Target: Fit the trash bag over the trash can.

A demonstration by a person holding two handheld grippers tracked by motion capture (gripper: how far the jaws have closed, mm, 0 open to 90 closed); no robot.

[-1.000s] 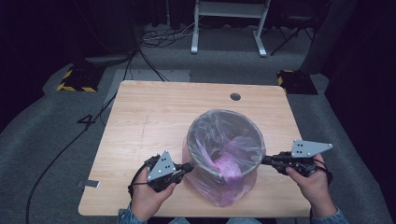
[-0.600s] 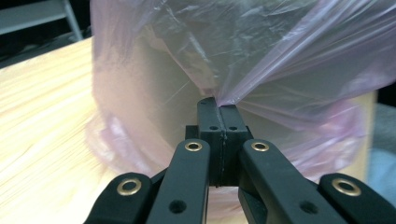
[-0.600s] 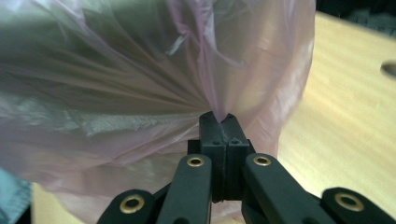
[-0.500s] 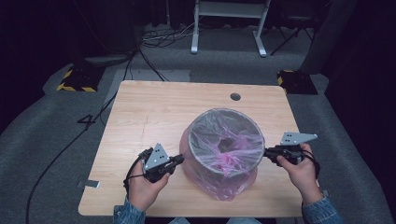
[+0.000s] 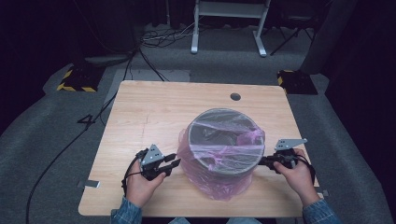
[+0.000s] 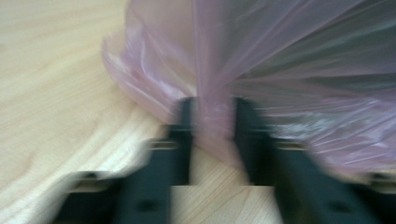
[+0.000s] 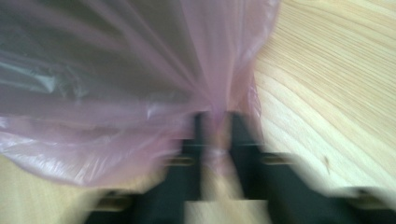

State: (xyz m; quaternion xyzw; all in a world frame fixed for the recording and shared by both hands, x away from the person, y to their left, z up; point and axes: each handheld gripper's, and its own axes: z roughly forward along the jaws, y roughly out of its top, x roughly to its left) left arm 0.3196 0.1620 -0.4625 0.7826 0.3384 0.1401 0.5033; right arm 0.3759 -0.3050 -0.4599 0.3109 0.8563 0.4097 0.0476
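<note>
Just bag (image 5: 219, 182) near table's front edge (image 5: 196, 212)

Readable marks: one only. A dark figure "4" (image 5: 87, 121) stands on the grey floor (image 5: 46, 140), just off the bench's (image 5: 154, 107) left edge, level with its far half; a black cable (image 5: 70, 144) runs just past it. Two floor blocks (image 5: 74, 80) beyond the bench's far corners carry yellow-and-black hazard stripes, a warning pattern without lettering. No label, brand or number can be read on the bench or on anything standing on it; both gripper views are too blurred to give any text.
</note>
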